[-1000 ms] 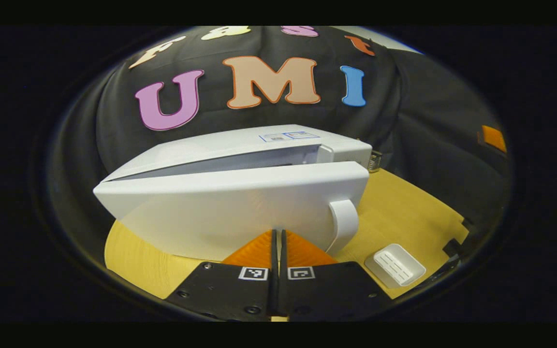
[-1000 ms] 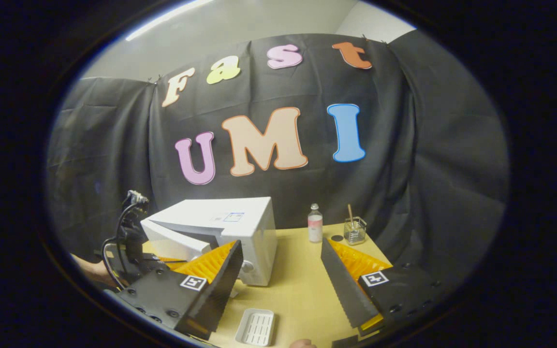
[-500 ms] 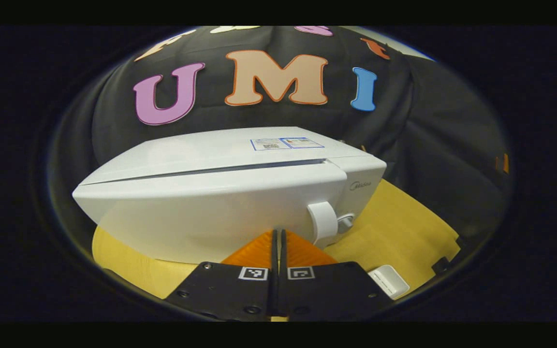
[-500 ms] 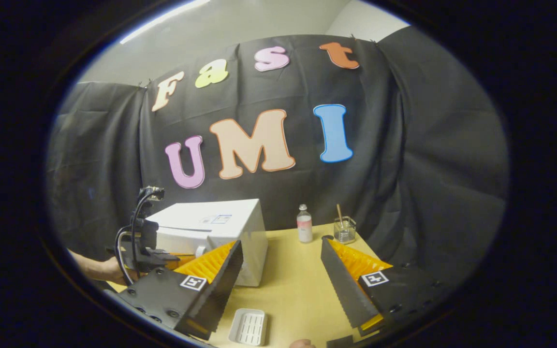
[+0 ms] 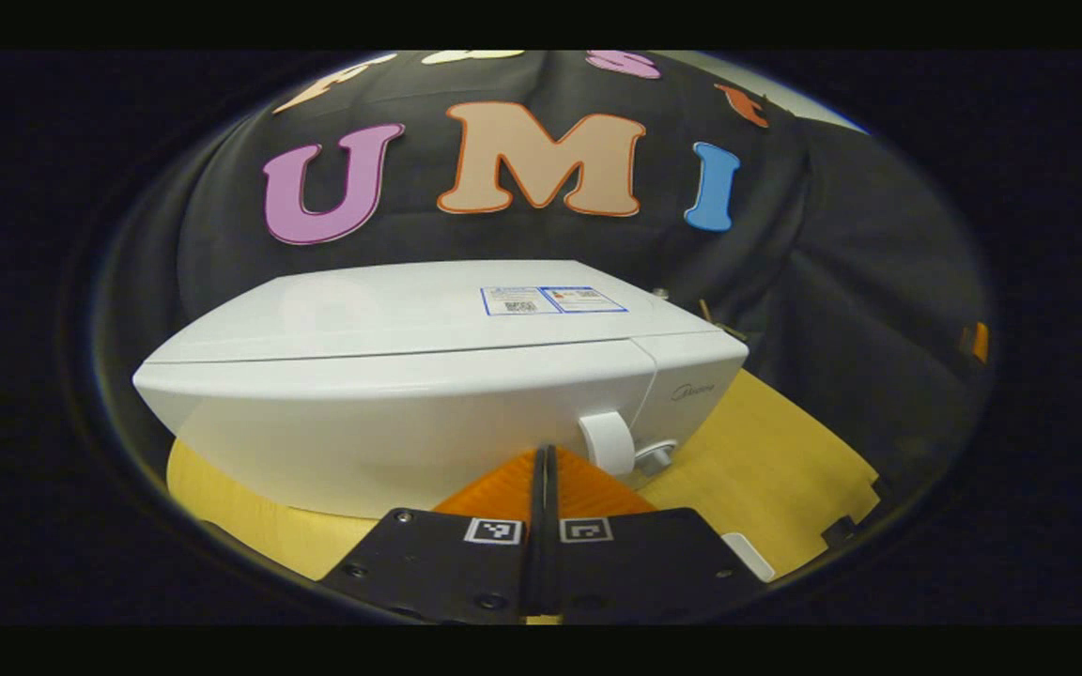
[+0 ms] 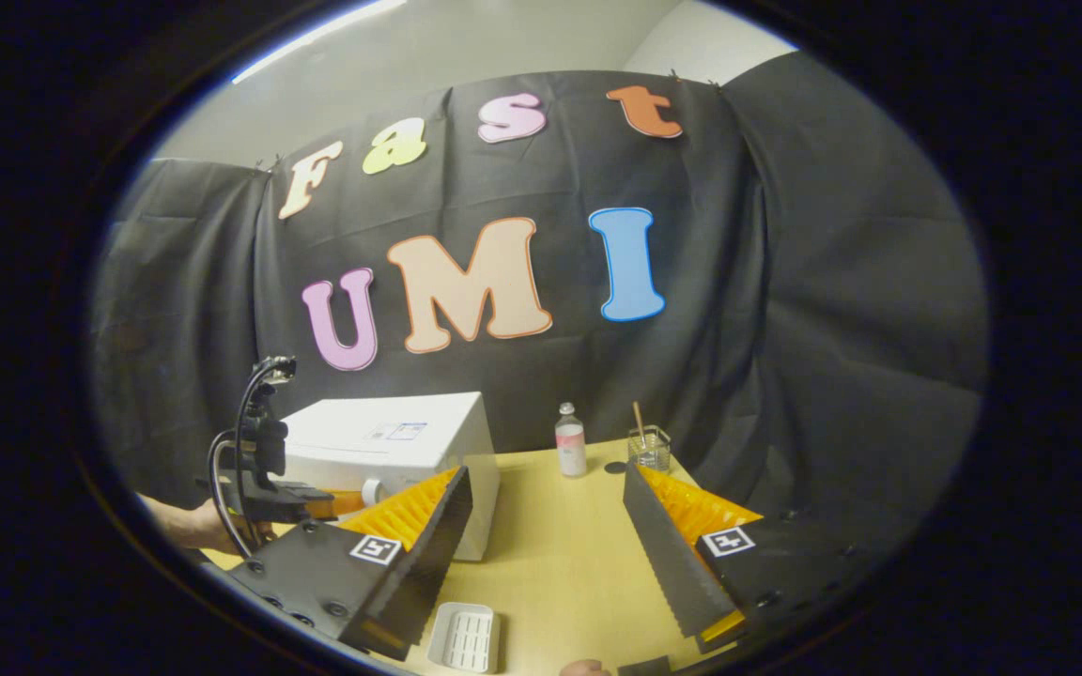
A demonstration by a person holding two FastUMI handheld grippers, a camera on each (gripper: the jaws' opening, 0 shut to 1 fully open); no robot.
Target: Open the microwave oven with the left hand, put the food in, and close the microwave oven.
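Microwave oven (image 5: 428, 394) sits white on the yellow table (image 5: 766, 469), its door flush with the body. Against that door the left gripper (image 5: 544, 460) has its fingers pressed together with nothing between them, their tips just left of the door handle (image 5: 605, 441). In the right gripper view, the right gripper (image 6: 546, 526) hangs over the table with its fingers spread wide and empty. A white tray (image 6: 464, 637) lies below them, with a small bottle (image 6: 569, 440) and a glass jar (image 6: 651, 447) near the cloth wall.
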